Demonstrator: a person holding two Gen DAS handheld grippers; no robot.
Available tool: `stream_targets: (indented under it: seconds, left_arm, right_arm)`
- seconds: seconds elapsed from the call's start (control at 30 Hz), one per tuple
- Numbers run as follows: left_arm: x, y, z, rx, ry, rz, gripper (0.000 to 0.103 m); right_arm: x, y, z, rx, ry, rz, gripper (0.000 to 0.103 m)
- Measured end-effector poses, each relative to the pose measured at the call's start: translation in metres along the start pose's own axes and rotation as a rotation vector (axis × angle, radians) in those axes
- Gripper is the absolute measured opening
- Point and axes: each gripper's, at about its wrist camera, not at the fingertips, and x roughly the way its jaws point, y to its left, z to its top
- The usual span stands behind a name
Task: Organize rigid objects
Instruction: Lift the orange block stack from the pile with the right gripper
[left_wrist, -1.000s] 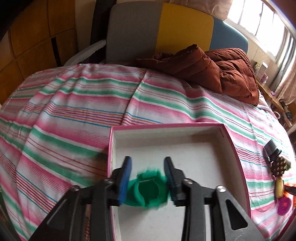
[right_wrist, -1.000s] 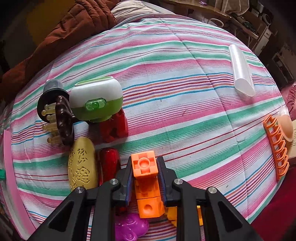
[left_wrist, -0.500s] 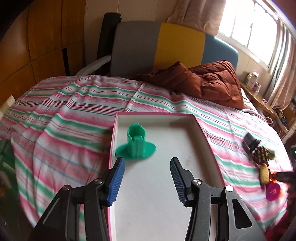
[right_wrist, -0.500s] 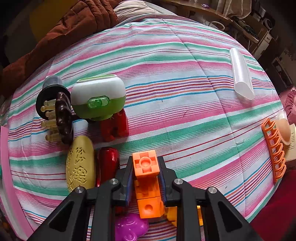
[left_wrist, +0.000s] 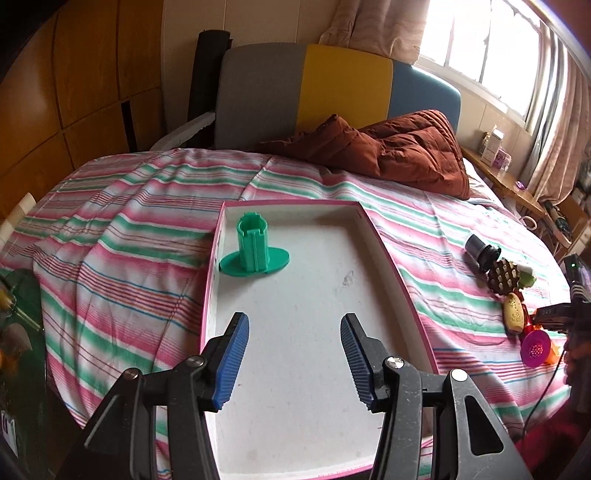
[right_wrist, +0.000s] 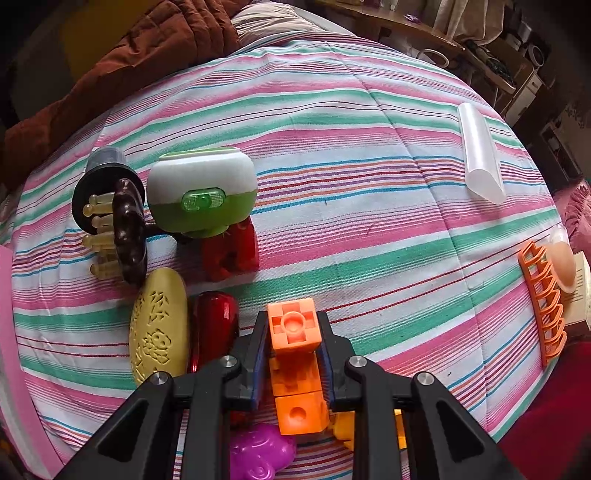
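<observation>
while the left gripper (left_wrist: 293, 349) hangs above the near half of a pink-rimmed white tray (left_wrist: 402, 280), its blue-padded jaws stand apart with nothing between them, having just been opening. a green plastic holder (left_wrist: 254, 252), a ribbed tube on a round flat base, stands upright in the tray's far left corner, just beside the left wall and well clear of the gripper. the tray lies on a bed covered by a pink, green and white striped sheet (left_wrist: 129, 229), with a rumpled rust-brown quilt (left_wrist: 399, 151) at the far end and a grey, yellow and blue headboard (left_wrist: 332, 88) behind it.

the right gripper (right_wrist: 293, 354), pointing steeply down at the bed, has its jaws closed tight on the sides of an orange block stack (right_wrist: 295, 365), the top cube showing a round stud between the fingertips. around it on the sheet lie a yellow embossed oval (right_wrist: 159, 326) touching a glossy dark red piece (right_wrist: 212, 326), a magenta flower-shaped piece (right_wrist: 262, 456) at the lower edge, and a red blocky toy (right_wrist: 232, 251) partly under a white and green round device (right_wrist: 203, 197). just left of that device sits a dark brown brush (right_wrist: 118, 221) with pale yellow prongs. well apart on the right lie a clear plastic tube (right_wrist: 480, 168) and an orange comb-like rack (right_wrist: 543, 306) at the bed's edge.
</observation>
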Motion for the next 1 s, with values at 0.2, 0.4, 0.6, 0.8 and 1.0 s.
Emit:
stream_targets:
  seconds: [0.2,0.4,0.6,0.8,1.0]
  left_arm:
    - [-0.002,-0.003,-0.006,0.009,0.01,0.006,0.053]
    - [-0.003,-0.005,-0.009,0.018,0.012,0.006,0.053]
    - [-0.003,-0.007,-0.012,0.023,0.021,0.01,0.053]
    - [-0.004,-0.006,-0.014,0.019,0.022,0.014,0.053]
    - [-0.005,-0.001,-0.018,0.01,0.026,0.022,0.053]
  right_arm:
    - [-0.004,-0.014,-0.003,-0.011,-0.004,-0.009,0.022]
    - [-0.013,-0.011,-0.015,-0.015,-0.005,-0.009,0.021]
    - [-0.008,0.043,-0.014,-0.009,-0.006,-0.008,0.021]
    - [0.006,0.075,-0.015,0.036,-0.022,0.019,0.019]
    - [-0.016,0.05,-0.002,0.1,-0.114,0.067,0.019]
